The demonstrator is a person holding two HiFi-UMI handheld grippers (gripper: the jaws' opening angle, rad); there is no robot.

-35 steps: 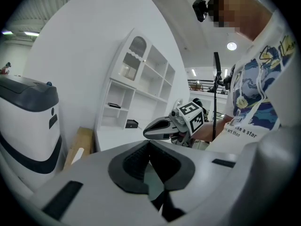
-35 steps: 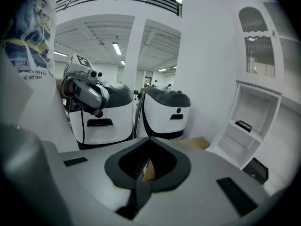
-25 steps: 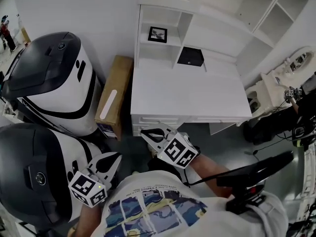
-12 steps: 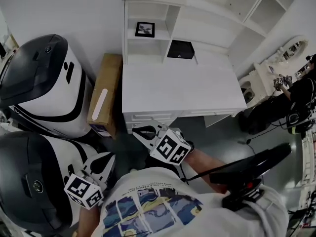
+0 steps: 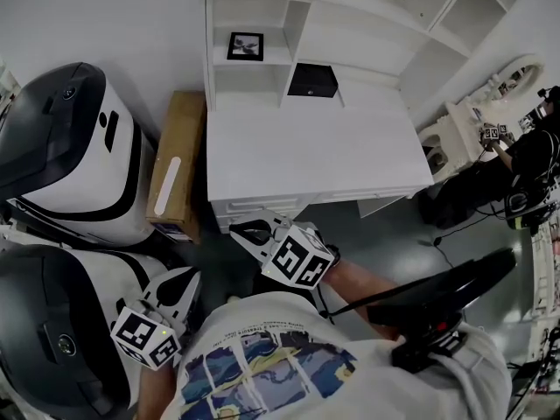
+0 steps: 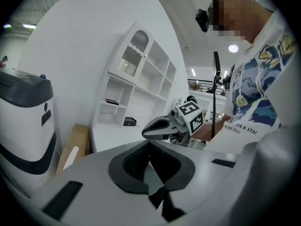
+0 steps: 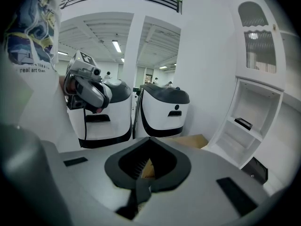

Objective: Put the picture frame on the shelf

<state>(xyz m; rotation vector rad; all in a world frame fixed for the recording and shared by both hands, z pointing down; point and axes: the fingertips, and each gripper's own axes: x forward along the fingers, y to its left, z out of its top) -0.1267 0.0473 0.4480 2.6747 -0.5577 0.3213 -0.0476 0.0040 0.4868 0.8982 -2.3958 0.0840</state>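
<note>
1. Left gripper [image 6: 149, 144], in its own view, has its jaws brought together tip to tip with nothing between them. Past the tips is the right gripper [image 6: 149, 130] with its marker cube [image 6: 190, 117], in front of the person's printed shirt [image 6: 256, 93]. Further off stands a white desk [image 6: 110, 138] carrying a white shelf unit [image 6: 141, 74]. A thin dark slab in a lower left compartment is probably the picture frame [image 6: 112, 101] (too small here to be sure). A black box [image 6: 130, 122] sits on the desk top, below and to the right of it. A cardboard box [image 6: 70, 142] lies between the desk and a white-and-dark machine [image 6: 23, 112].

2. Right gripper view: the jaws are closed on each other and carry nothing. Only a sliver of the cardboard box [image 7: 146, 166] shows behind the pads. The left gripper [image 7: 87, 86] hangs at the upper left, in front of two white-and-dark machines standing side by side. At the right edge the picture frame [image 7: 243, 123] rests on a shelf board, with the black box [image 7: 256, 170] lower and nearer.

3. Head view: the picture frame [image 5: 246, 45] is on the shelf, in the leftmost compartment, on its upper board. The black box [image 5: 312, 80] is in the next opening to the right, on the desk top [image 5: 306, 156]. Both grippers are held low, close to the person's body and well apart from the frame. The right gripper [image 5: 241, 232] is near the desk's front edge, and the left gripper [image 5: 185, 280] is beside the nearer machine [image 5: 52, 339].
</note>
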